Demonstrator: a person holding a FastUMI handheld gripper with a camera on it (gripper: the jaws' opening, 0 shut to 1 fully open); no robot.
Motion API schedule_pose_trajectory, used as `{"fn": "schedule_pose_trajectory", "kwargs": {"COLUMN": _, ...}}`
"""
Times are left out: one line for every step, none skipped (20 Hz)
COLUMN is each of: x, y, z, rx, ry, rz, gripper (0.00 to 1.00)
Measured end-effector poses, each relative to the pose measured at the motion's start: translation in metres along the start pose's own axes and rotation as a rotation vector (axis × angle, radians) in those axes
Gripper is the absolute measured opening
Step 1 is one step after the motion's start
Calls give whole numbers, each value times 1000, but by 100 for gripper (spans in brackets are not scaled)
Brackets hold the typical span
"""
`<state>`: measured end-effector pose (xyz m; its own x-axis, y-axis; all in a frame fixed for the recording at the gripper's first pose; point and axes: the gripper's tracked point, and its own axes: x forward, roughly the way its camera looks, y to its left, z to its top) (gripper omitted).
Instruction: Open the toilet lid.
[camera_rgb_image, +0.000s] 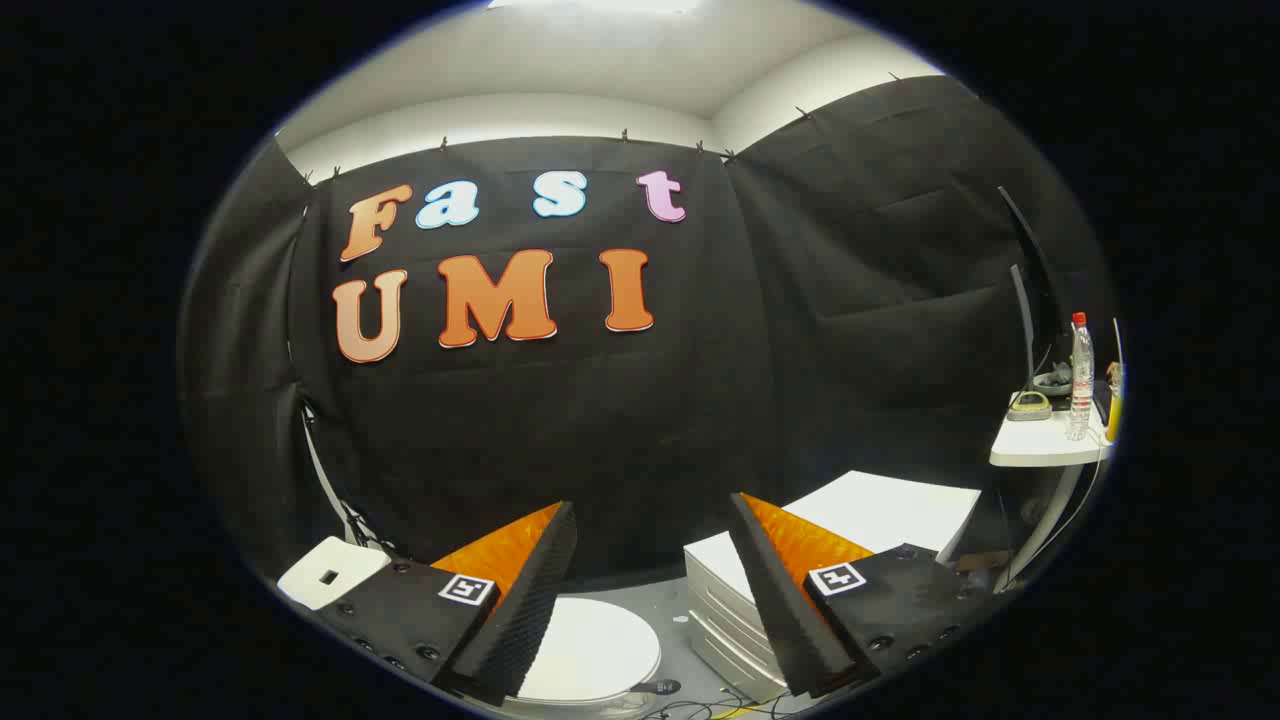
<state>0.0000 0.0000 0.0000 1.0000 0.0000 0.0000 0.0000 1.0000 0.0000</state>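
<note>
Tool (650, 520) wide open, empty, above closed toilet lid (590, 650)

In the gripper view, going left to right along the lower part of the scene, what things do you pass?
Small white box → toilet lid, closed, down between the open gripper's fingers → white drawer unit → white table with a clear bottle standing on it.

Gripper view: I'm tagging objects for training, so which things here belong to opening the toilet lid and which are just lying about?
Job:
toilet lid, closed, below the fingers
gripper, open, holding nothing

Lying about:
white drawer unit
water bottle on the side table
cables on the floor
</note>
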Motion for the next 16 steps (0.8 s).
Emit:
{"fn": "schedule_pose_trajectory", "kwargs": {"x": 0, "y": 1, "z": 1, "rx": -4, "ry": -2, "rz": 1, "gripper": 98}}
{"fn": "schedule_pose_trajectory", "kwargs": {"x": 0, "y": 3, "z": 2, "rx": -10, "ry": -5, "rz": 3, "gripper": 98}}
{"fn": "schedule_pose_trajectory", "kwargs": {"x": -1, "y": 5, "z": 2, "rx": -18, "ry": -8, "rz": 5, "gripper": 98}}
{"fn": "schedule_pose_trajectory", "kwargs": {"x": -2, "y": 6, "z": 2, "rx": -25, "ry": -11, "rz": 7, "gripper": 98}}
{"fn": "schedule_pose_trajectory", "kwargs": {"x": -2, "y": 8, "z": 3, "rx": -31, "ry": -14, "rz": 8, "gripper": 98}}
{"fn": "schedule_pose_trajectory", "kwargs": {"x": -1, "y": 10, "z": 5, "rx": -32, "ry": -16, "rz": 13, "gripper": 98}}
{"fn": "schedule_pose_trajectory", "kwargs": {"x": -1, "y": 12, "z": 5, "rx": -28, "ry": -17, "rz": 18, "gripper": 98}}
{"fn": "schedule_pose_trajectory", "kwargs": {"x": 0, "y": 12, "z": 5, "rx": -27, "ry": -19, "rz": 19, "gripper": 98}}
{"fn": "schedule_pose_trajectory", "kwargs": {"x": 0, "y": 11, "z": 4, "rx": -32, "ry": -17, "rz": 15, "gripper": 98}}
{"fn": "schedule_pose_trajectory", "kwargs": {"x": 0, "y": 11, "z": 2, "rx": -37, "ry": -14, "rz": 14, "gripper": 98}}
{"fn": "schedule_pose_trajectory", "kwargs": {"x": -1, "y": 12, "z": 0, "rx": -42, "ry": -12, "rz": 15, "gripper": 98}}
{"fn": "schedule_pose_trajectory", "kwargs": {"x": -1, "y": 13, "z": 0, "rx": -46, "ry": -10, "rz": 17, "gripper": 98}}
{"fn": "schedule_pose_trajectory", "kwargs": {"x": -2, "y": 13, "z": 1, "rx": -49, "ry": -10, "rz": 17, "gripper": 98}}
{"fn": "schedule_pose_trajectory", "kwargs": {"x": 0, "y": 13, "z": 1, "rx": -50, "ry": -11, "rz": 15, "gripper": 98}}
{"fn": "schedule_pose_trajectory", "kwargs": {"x": -1, "y": 12, "z": 1, "rx": -48, "ry": -13, "rz": 15, "gripper": 98}}
{"fn": "schedule_pose_trajectory", "kwargs": {"x": 1, "y": 12, "z": 0, "rx": -44, "ry": -13, "rz": 16, "gripper": 98}}
